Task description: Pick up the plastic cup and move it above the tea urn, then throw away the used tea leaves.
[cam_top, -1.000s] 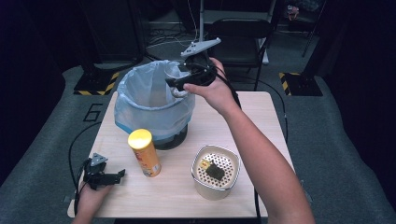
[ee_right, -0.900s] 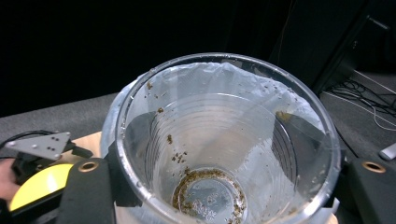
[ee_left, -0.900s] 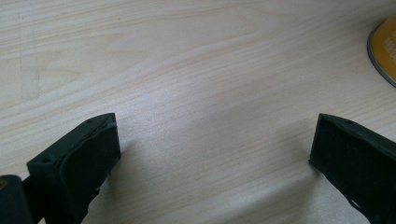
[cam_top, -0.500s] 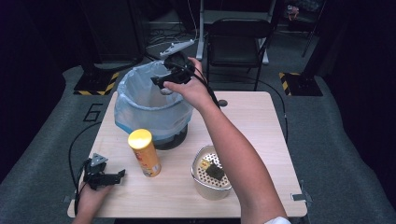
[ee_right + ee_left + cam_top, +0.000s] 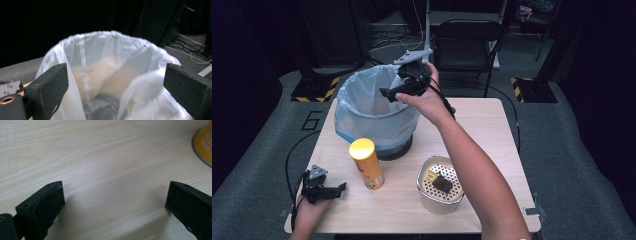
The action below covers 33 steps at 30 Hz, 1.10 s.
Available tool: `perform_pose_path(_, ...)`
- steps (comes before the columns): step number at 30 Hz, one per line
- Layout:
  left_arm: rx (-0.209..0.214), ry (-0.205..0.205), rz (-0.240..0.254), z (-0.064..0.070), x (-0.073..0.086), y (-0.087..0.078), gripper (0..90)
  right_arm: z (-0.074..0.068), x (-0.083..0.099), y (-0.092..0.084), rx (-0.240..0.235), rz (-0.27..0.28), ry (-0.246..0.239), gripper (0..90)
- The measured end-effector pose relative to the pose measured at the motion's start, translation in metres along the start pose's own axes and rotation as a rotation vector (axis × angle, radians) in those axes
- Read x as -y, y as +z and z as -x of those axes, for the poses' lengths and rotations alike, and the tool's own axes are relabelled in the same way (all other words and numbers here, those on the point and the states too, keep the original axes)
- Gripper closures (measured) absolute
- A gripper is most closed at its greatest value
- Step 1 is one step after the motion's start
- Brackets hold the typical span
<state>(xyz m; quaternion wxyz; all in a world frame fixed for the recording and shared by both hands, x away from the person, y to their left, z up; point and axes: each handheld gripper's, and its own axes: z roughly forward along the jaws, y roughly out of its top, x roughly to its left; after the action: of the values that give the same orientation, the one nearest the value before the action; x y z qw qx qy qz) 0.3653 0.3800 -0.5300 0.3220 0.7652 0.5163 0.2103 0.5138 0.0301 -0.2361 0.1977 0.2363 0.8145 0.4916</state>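
Note:
A bin lined with a pale blue-white bag (image 5: 371, 111) stands at the table's back left. My right gripper (image 5: 391, 90) hangs over the bin's right rim and points into it. In the right gripper view, my right gripper (image 5: 115, 75) is open with nothing between its jaws, which have just been opening; beyond them is the bag's mouth (image 5: 105, 47), with a blurred tan shape inside. My left gripper (image 5: 334, 190) rests open on the wooden table (image 5: 482, 130) at the front left. The left gripper view shows my left gripper (image 5: 113, 192) over bare wood.
A yellow can (image 5: 367, 162) stands upright in front of the bin, and its base (image 5: 203, 147) shows close to the left gripper. A pale pot with a perforated insert and a dark item (image 5: 441, 185) sits front centre. A black chair (image 5: 467, 42) stands behind the table.
The right hand has moved left across the bin's mouth and then sunk a little toward it. The left gripper has stayed where it was.

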Motion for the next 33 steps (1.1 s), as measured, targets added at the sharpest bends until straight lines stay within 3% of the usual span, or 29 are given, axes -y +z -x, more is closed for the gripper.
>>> perform_pose_path(5, 0.025, -0.032, 0.021, 0.004, -0.002, 0.001, 3.3, 0.013, 0.029, -0.029, 0.026, -0.014, 0.019, 6.9)
perform_pose_path(6, 0.025, -0.032, 0.021, 0.004, -0.002, 0.001, 3.6, 0.013, 0.029, -0.029, 0.026, -0.014, 0.019, 6.9)
perform_pose_path(9, 0.031, -0.018, 0.032, 0.005, -0.004, -0.002, 3.8, 0.023, 0.050, -0.052, 0.042, -0.033, 0.013, 7.0)
perform_pose_path(12, 0.059, -0.057, 0.053, 0.005, -0.007, -0.006, 3.9, 0.027, 0.060, -0.064, 0.055, -0.027, 0.019, 9.0)
perform_pose_path(16, 0.083, -0.065, 0.064, 0.008, -0.010, -0.011, 3.9, 0.031, 0.078, -0.081, 0.045, -0.011, 0.029, 13.8)
perform_pose_path(19, 0.104, -0.047, 0.088, 0.012, -0.015, -0.016, 3.9, 0.032, 0.100, -0.098, 0.045, -0.018, 0.006, 15.3)
perform_pose_path(21, 0.114, -0.048, 0.095, 0.015, -0.016, -0.019, 3.9, 0.032, 0.104, -0.101, 0.046, -0.019, 0.009, 16.1)
perform_pose_path(24, 0.129, -0.014, 0.121, 0.021, -0.021, -0.025, 3.9, 0.031, 0.122, -0.114, 0.058, -0.031, -0.012, 20.6)
perform_pose_path(27, 0.146, 0.012, 0.136, 0.028, -0.025, -0.030, 3.8, 0.031, 0.139, -0.126, 0.064, -0.017, 0.010, 20.5)
perform_pose_path(29, 0.176, 0.019, 0.154, 0.034, -0.027, -0.034, 3.9, 0.030, 0.156, -0.139, 0.098, -0.024, 0.003, 20.5)
perform_pose_path(31, 0.192, 0.021, 0.159, 0.036, -0.029, -0.036, 3.8, 0.030, 0.161, -0.142, 0.112, -0.025, 0.005, 20.5)
perform_pose_path(33, 0.205, 0.032, 0.167, 0.039, -0.031, -0.039, 3.9, 0.031, 0.174, -0.151, 0.137, -0.043, 0.036, 20.5)
